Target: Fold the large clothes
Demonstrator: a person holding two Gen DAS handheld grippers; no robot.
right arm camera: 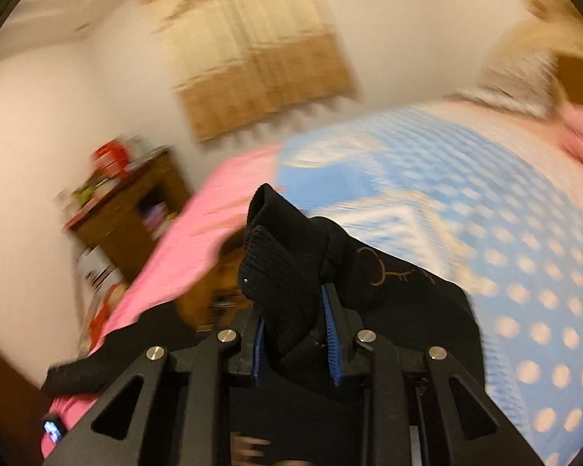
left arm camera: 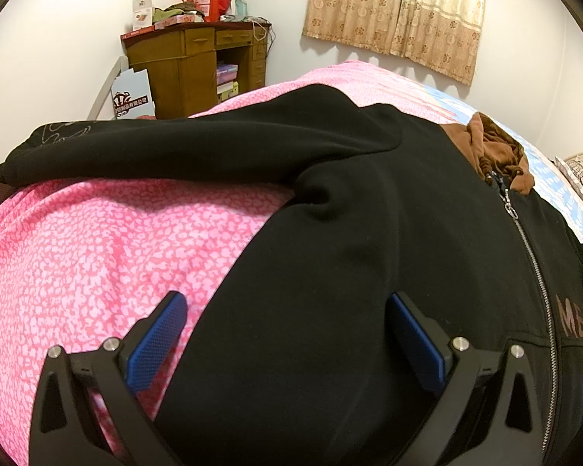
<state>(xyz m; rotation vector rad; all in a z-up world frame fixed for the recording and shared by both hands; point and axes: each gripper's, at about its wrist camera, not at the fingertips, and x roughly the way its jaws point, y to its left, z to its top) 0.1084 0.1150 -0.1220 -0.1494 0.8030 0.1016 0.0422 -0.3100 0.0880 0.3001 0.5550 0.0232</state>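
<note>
While the hoodie (left arm camera: 349, 233) lies spread front-up on the pink bedspread (left arm camera: 97, 252), the left gripper (left arm camera: 287, 334) hovers low over its near left edge with its jaws wide apart and nothing between them. Its left blue pad (left arm camera: 157, 339) is over the bedspread, the right pad (left arm camera: 416, 343) over black cloth. One sleeve (left arm camera: 175, 147) stretches out to the left across the bed, the zipper (left arm camera: 532, 260) runs up the right side to a brown hood lining (left arm camera: 493, 155). A wooden desk (left arm camera: 198, 70) stands in the far corner, curtains (left arm camera: 400, 15) hang on the far wall.

In the right wrist view, which is blurred, the right gripper (right arm camera: 293, 330) is clamped on the ribbed cuff (right arm camera: 276, 272) of the other sleeve, lifted above a blue dotted sheet (right arm camera: 505, 213).
</note>
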